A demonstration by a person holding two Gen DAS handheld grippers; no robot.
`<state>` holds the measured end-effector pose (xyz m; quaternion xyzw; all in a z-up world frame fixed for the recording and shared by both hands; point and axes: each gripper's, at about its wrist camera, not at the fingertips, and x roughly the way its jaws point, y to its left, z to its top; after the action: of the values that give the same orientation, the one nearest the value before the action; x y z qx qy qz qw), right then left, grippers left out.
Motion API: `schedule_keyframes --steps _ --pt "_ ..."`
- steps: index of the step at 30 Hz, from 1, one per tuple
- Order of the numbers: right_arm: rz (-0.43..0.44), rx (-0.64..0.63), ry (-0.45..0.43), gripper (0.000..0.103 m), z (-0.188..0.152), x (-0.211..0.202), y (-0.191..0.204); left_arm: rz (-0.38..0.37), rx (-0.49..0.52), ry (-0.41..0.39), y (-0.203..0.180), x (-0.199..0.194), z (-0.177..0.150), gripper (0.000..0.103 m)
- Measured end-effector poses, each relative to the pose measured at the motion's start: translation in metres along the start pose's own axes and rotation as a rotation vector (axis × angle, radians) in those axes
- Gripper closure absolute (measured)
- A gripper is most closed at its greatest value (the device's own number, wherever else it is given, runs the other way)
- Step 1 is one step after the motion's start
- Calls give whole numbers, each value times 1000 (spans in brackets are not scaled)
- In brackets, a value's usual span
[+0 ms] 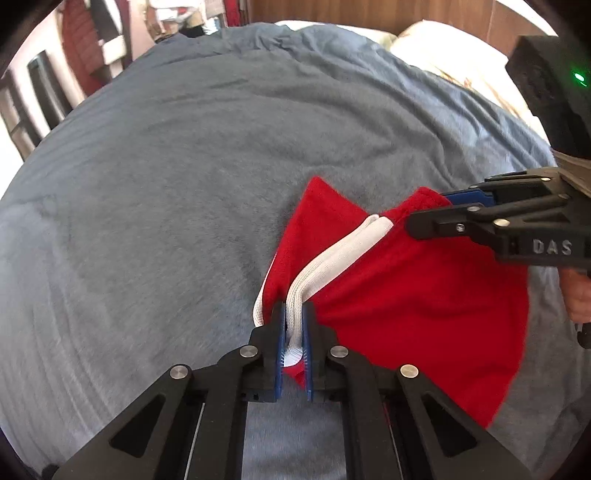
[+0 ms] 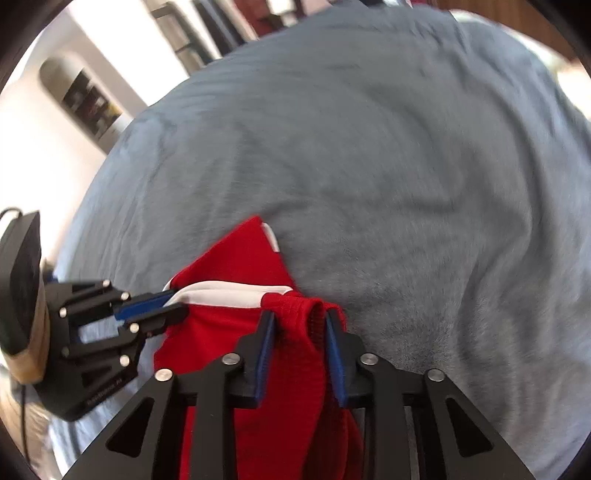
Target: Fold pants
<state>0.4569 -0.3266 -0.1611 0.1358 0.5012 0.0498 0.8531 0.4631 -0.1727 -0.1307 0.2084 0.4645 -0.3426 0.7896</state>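
Observation:
Red pants (image 1: 417, 295) with a white side stripe (image 1: 332, 258) hang between my two grippers above a grey-blue blanket (image 1: 184, 184). My left gripper (image 1: 294, 314) is shut on the white stripe edge of the pants. My right gripper (image 2: 300, 321) holds a bunched red fold of the pants (image 2: 288, 369) between its blue pads, with the jaws partly apart around the cloth. In the left wrist view the right gripper (image 1: 436, 214) enters from the right at the pants' top edge. In the right wrist view the left gripper (image 2: 170, 302) is at the left, pinching the stripe (image 2: 229, 293).
The blanket (image 2: 369, 166) covers a bed. Pillows (image 1: 443, 48) and a wooden headboard (image 1: 369, 11) lie at the far end. Shelves and furniture (image 2: 88, 103) stand beyond the bed's left side.

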Motion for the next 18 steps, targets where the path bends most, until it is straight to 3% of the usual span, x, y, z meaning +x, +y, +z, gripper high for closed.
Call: schedule_keyframes --steps 6,11,14,17,18 --pt "21 -119 -84 80 12 -29 28 6 -49 -18 12 -25 -4 93" --pt "41 -169 -92 80 29 -19 37 18 -43 23 22 -12 -9 92" --pt "39 -163 -38 80 31 0 34 28 -58 49 28 1 -8 86" --pt "13 -122 1 78 27 15 28 53 -75 48 32 8 -7 69" --pt "3 -110 11 73 25 19 25 62 -76 46 32 9 -7 63"
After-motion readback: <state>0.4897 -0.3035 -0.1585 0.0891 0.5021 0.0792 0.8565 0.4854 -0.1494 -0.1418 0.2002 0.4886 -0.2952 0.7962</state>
